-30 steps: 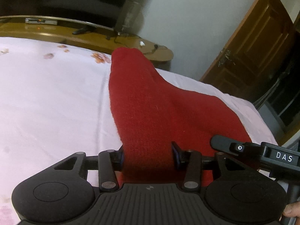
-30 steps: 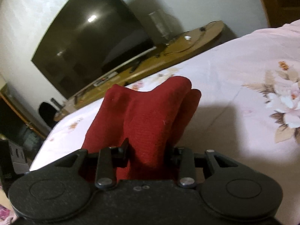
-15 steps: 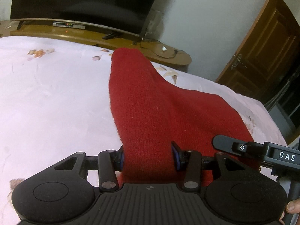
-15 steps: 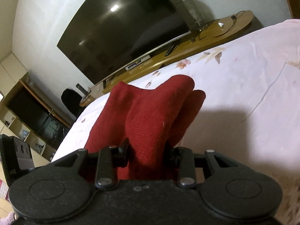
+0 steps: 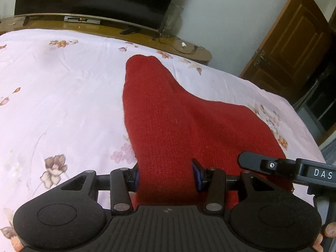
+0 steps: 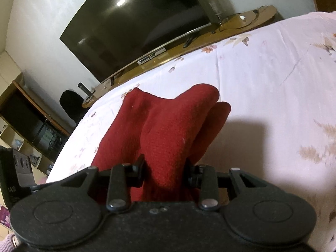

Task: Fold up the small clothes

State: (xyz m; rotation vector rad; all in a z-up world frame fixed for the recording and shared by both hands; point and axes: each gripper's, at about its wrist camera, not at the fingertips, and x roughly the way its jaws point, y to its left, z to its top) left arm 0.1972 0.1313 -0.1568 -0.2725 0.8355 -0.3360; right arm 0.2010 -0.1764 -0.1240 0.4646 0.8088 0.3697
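**Red knit held over the floral bedsheet**

Both claws clamped on one red knit garment (image 5: 168, 126): left gripper (image 5: 167, 176) pinching a bunched band of it between blue-padded fingers (image 5: 197, 176), right gripper (image 6: 164, 172) squeezing a thick gathered fold. Fuzzy, ribbed wool, draped in soft rounded humps above the pale pink bedsheet (image 5: 63, 96), smooth cotton with printed flowers. Beyond the sheet's far edge, a glossy wooden TV stand (image 5: 105, 29) bearing a dark flat television (image 6: 134, 25). No containers in view.
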